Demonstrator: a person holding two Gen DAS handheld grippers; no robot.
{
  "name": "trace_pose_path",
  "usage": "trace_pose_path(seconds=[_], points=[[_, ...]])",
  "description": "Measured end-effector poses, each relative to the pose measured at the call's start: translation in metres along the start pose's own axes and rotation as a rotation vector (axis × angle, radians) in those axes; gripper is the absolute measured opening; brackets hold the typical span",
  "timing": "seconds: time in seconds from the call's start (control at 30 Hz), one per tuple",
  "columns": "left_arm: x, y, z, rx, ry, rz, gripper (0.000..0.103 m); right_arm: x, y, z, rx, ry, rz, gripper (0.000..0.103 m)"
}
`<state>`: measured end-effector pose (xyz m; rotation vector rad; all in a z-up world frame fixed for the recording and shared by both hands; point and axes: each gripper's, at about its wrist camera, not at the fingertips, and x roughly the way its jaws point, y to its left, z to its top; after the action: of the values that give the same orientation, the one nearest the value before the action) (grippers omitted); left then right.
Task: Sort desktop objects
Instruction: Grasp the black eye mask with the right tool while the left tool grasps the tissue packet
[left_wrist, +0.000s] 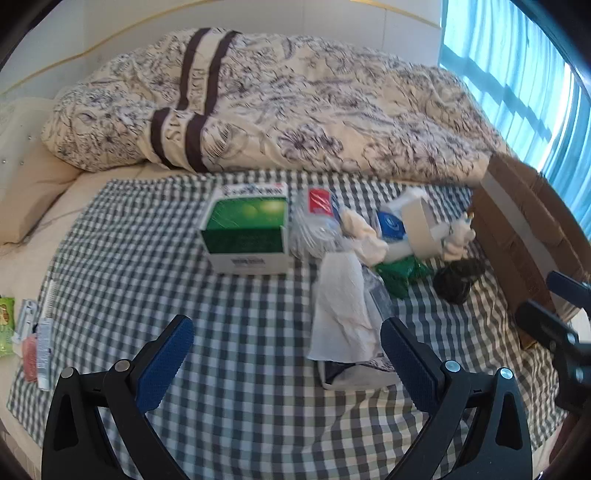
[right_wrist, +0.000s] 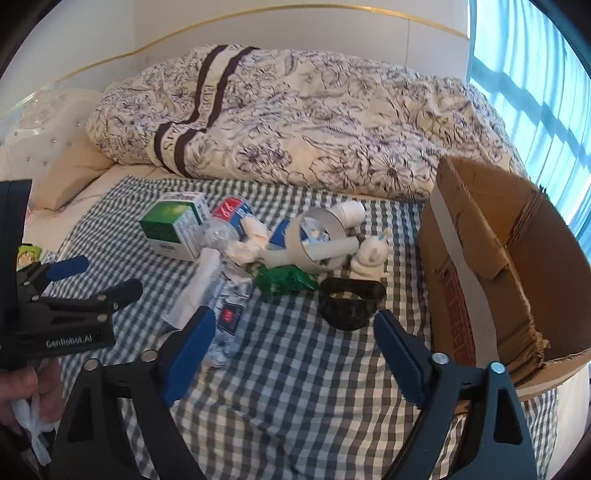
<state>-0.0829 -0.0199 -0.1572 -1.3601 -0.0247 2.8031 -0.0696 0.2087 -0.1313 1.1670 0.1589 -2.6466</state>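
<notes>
A heap of desktop clutter lies on a checked cloth (left_wrist: 229, 369) spread over a bed. It holds a green-and-white box (left_wrist: 243, 229), a clear bottle with a red label (left_wrist: 317, 214), a white paper towel (left_wrist: 343, 314), a green wrapper (left_wrist: 400, 273) and a black band (left_wrist: 456, 280). My left gripper (left_wrist: 286, 332) hangs open over the cloth, just left of the towel, with nothing between its fingers. My right gripper (right_wrist: 295, 321) is open and empty too, with the black band (right_wrist: 351, 299) just beyond its fingertips. An open cardboard box (right_wrist: 517, 266) stands at the right.
A card ring (right_wrist: 317, 236), a white figurine (right_wrist: 369, 258) and a crumpled red-labelled packet (right_wrist: 229, 317) also lie in the heap. Small packets (left_wrist: 26, 332) line the cloth's left edge. A rumpled floral duvet (left_wrist: 295, 110) lies behind. A hand (right_wrist: 26, 387) grips the left tool.
</notes>
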Motion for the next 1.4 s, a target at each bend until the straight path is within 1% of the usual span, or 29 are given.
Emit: trace_pose_path(seconds=[0.33,0.43,0.63,0.8,0.93,1.03,1.17,1.23,1.27,1.33,1.37,1.4], points=[[0.039,-0.023,-0.011,0.025,0.061,-0.042,0.103,0.038,-0.028,-0.008,0.035,0.036,-0.019,0.085],[0.049,-0.028,-0.014,0.031,0.079,-0.047,0.103,0.055,-0.03,-0.011,0.018,0.055,-0.045,0.085],[0.068,-0.035,-0.018,0.032,0.106,-0.05,0.103,0.082,-0.044,-0.01,0.049,0.063,-0.086,0.085],[0.082,-0.039,-0.021,0.027,0.119,-0.057,0.103,0.098,-0.052,-0.008,0.086,0.067,-0.075,0.085],[0.091,-0.044,-0.022,0.032,0.125,-0.054,0.103,0.113,-0.053,-0.006,0.083,0.085,-0.061,0.085],[0.097,-0.046,-0.023,0.03,0.133,-0.054,0.103,0.119,-0.052,-0.005,0.087,0.081,-0.053,0.085],[0.101,-0.045,-0.024,0.017,0.132,-0.063,0.103,0.13,-0.052,-0.005,0.091,0.09,-0.066,0.085],[0.103,-0.045,-0.024,0.012,0.129,-0.067,0.102,0.133,-0.054,-0.006,0.104,0.089,-0.064,0.085],[0.102,-0.045,-0.024,0.014,0.127,-0.071,0.098,0.134,-0.055,-0.006,0.112,0.09,-0.063,0.085],[0.101,-0.045,-0.024,0.013,0.12,-0.076,0.089,0.137,-0.057,-0.005,0.127,0.098,-0.049,0.084],[0.099,-0.045,-0.023,0.01,0.115,-0.082,0.081,0.139,-0.058,-0.005,0.135,0.109,-0.037,0.076],[0.098,-0.046,-0.022,0.009,0.111,-0.087,0.075,0.141,-0.059,-0.006,0.143,0.118,-0.03,0.077]])
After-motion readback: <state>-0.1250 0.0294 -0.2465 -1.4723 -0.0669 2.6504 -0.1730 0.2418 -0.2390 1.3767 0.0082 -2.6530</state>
